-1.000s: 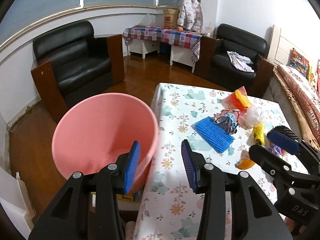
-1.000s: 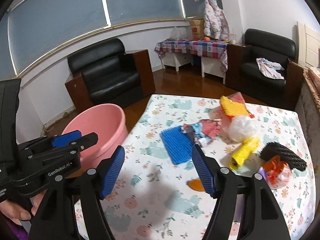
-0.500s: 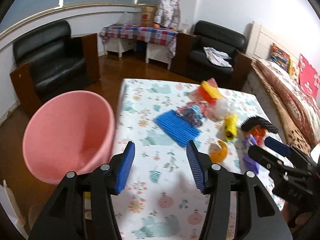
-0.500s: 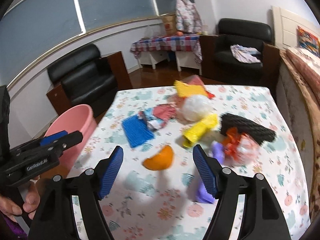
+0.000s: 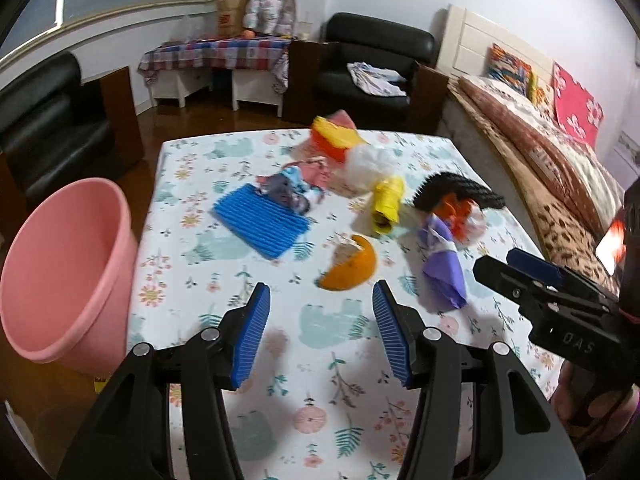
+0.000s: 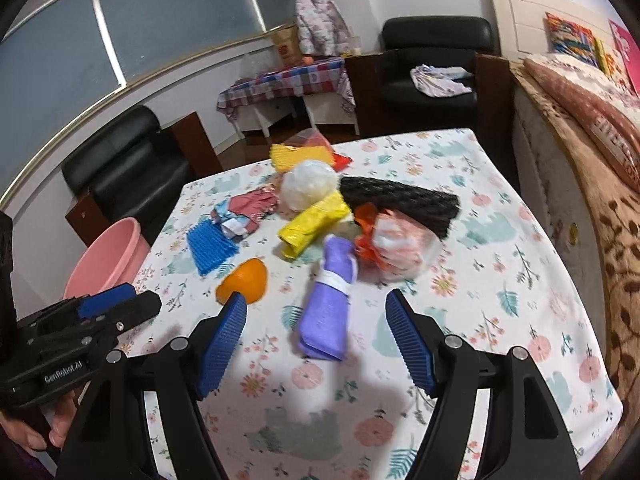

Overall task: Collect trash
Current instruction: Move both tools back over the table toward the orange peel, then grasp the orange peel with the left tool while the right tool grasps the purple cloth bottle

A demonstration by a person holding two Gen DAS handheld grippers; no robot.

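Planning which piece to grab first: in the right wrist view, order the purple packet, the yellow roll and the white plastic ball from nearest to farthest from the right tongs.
1. Purple packet: nearest, lying just ahead between the open right tongs.
2. Yellow roll: mid-table, beyond the packet, slightly left.
3. White plastic ball: farthest, behind the roll.

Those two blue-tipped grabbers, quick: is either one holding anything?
Left gripper: open, holding nothing.
Right gripper: open, holding nothing.

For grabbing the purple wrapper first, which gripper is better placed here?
Right. The right gripper is open with the purple wrapper lying directly ahead between its fingers. The left gripper, also open, lines up with the orange peel instead, nearer the pink bucket.
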